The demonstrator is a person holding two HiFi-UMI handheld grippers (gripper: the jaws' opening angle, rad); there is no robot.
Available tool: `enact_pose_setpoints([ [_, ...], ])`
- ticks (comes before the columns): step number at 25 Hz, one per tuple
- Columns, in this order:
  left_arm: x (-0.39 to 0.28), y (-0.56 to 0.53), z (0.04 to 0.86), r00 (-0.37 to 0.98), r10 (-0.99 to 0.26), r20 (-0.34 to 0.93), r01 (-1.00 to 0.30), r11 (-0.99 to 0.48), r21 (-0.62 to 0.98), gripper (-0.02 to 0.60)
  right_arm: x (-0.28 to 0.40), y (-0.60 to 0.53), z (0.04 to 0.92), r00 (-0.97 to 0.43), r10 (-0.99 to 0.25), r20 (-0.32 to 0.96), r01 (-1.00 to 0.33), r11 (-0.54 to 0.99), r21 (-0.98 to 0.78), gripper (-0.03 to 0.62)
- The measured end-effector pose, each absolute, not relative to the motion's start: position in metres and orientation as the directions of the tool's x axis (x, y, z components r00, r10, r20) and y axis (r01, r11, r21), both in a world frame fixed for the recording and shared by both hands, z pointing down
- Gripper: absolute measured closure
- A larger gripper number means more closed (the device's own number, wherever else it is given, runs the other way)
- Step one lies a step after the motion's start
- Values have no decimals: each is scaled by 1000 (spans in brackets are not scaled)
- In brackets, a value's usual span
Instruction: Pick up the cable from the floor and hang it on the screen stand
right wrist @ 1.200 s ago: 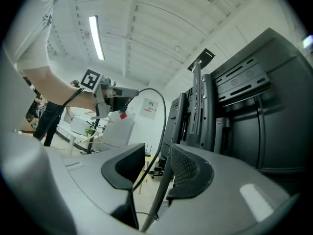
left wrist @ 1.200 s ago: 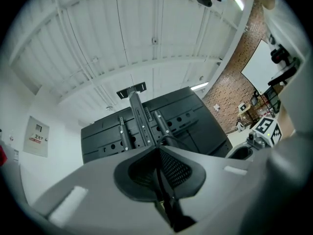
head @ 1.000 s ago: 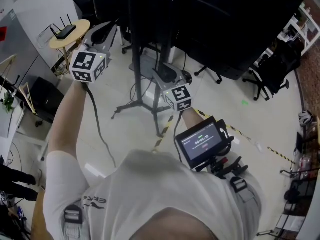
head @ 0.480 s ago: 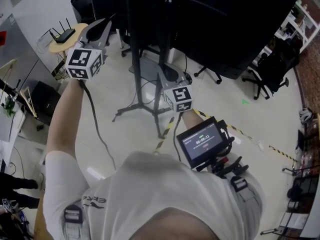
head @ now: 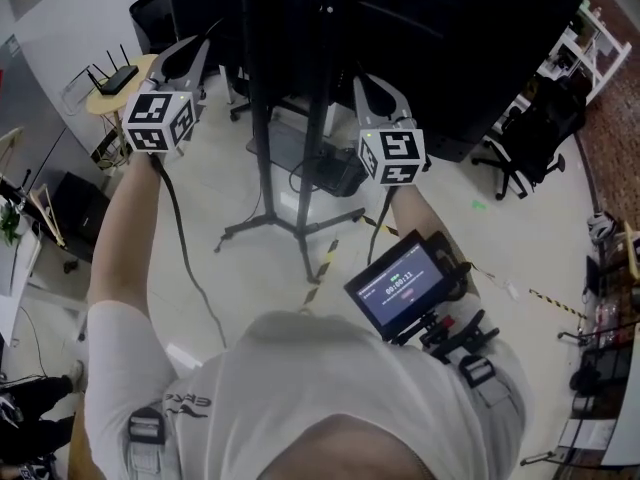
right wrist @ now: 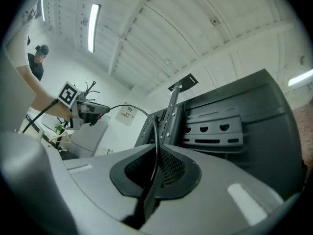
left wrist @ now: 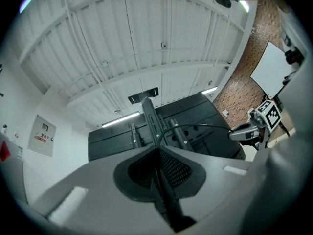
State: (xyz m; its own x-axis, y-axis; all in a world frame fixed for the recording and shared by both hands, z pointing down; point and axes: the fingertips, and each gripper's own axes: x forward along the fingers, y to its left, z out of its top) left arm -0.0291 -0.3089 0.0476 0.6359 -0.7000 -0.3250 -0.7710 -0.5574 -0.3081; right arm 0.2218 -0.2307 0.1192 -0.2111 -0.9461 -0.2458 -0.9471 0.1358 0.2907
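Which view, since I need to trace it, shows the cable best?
Right gripper view: the cable arcs clearly against the pale wall. Left gripper view shows it fainter, over the dark screen; head view loses it there.

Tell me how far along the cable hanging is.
Done: the cable is picked up and arcs between the two tools. In hand: the left tool is shut on it and the right tool has just closed on it, one on each side of the stand. Left: laying it on the stand; it seems not to rest there yet.
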Motion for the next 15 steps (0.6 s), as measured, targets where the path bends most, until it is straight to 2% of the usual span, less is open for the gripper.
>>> enact_pose_setpoints([
  [15,0,-384,-7,590,-713,-378,-807,-531,-259,561,262,-298,-15,-145,-922,-360,-904,-25,427,572],
])
